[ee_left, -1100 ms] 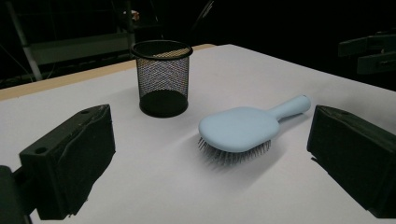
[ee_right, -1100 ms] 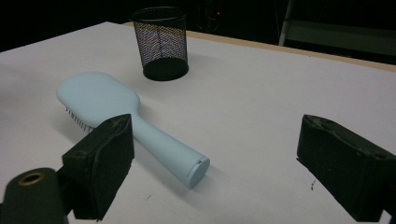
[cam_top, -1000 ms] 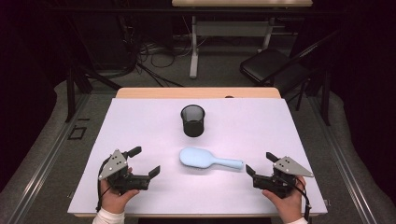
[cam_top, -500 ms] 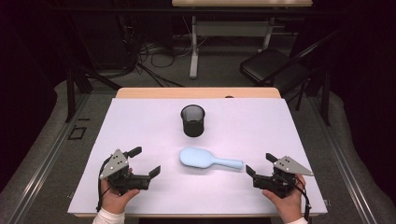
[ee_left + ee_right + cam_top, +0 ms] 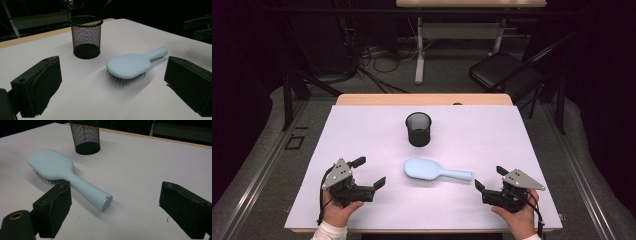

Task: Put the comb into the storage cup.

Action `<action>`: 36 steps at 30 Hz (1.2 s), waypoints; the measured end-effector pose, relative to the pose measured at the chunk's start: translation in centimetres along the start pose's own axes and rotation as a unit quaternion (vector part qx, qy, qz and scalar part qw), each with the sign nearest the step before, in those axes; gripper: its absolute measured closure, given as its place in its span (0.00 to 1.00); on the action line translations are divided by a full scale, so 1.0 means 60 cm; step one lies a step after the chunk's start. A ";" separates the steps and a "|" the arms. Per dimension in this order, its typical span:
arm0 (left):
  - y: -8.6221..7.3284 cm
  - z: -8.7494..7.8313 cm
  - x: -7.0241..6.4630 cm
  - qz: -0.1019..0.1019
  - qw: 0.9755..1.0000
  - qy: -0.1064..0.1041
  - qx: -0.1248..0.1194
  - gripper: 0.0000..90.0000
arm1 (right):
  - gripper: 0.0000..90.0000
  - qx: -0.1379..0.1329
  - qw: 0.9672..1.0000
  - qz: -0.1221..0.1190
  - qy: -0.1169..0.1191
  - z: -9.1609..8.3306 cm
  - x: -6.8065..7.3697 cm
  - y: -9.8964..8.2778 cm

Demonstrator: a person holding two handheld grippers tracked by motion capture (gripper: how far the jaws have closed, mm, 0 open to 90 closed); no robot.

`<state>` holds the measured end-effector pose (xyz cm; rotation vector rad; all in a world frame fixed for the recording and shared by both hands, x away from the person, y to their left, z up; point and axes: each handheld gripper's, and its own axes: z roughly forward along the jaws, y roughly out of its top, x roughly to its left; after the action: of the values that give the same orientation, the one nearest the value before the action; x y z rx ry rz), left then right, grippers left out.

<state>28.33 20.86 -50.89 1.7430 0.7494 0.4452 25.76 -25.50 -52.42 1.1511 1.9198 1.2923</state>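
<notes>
Both my grippers sit unclenched, nothing held. Hairbrush lies bristles-down mid-table, just in front of mesh cup, long axis 9-to-3, handle toward 3. Right gripper is nearest the handle tip, at its 10; left gripper farther.

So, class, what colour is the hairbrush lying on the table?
Pale blue: the hairbrush has a light blue back and handle, clearest in the left gripper view.
</notes>
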 end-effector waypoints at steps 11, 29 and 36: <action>-0.001 0.004 -0.004 0.001 1.000 0.007 0.005 0.02 | 0.16 0.022 1.000 0.002 0.015 0.009 -0.002 0.000; -0.001 0.005 -0.007 0.003 1.000 0.001 0.010 0.02 | 0.16 0.044 0.999 0.008 0.023 0.019 -0.008 0.015; -0.001 0.006 -0.009 0.004 1.000 -0.001 0.010 0.02 | 0.16 0.060 0.998 0.000 0.026 0.016 -0.014 0.031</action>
<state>28.16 20.27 -50.99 1.7655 0.7480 0.4442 27.58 -25.49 -51.08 1.1868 2.0605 1.2323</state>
